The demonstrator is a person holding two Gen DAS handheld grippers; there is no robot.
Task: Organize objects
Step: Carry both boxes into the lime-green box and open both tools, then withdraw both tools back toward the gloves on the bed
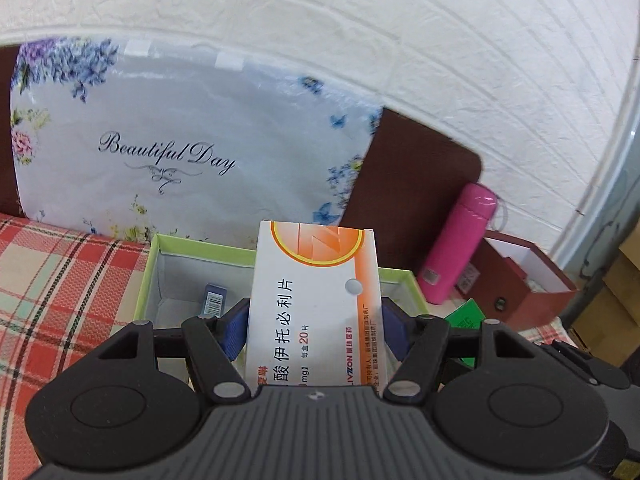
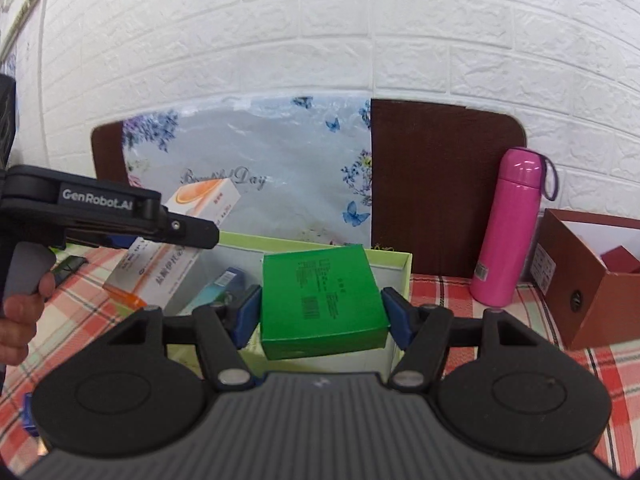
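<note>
A: Left gripper (image 1: 314, 320): blue pads clamped on the long sides of the white-and-orange medicine box (image 1: 316, 300), box pointing straight out along the fingers. Probably held end-first so it can go into the tray narrow side down.

B: Right gripper (image 2: 322, 312): closed across the green box (image 2: 320, 300), flat face up, squeezed on its two side edges. Both loads hang above the green-rimmed tray (image 2: 396, 258).

A: Tray sits on the plaid cloth (image 1: 60, 280), against the floral bag (image 1: 180, 140). A small blue box (image 1: 214, 298) is already lying inside.

B: Looks like the collecting spot, then. Pink bottle (image 2: 508, 232) and red-brown box (image 2: 592, 300) stand apart, to the right.
</note>
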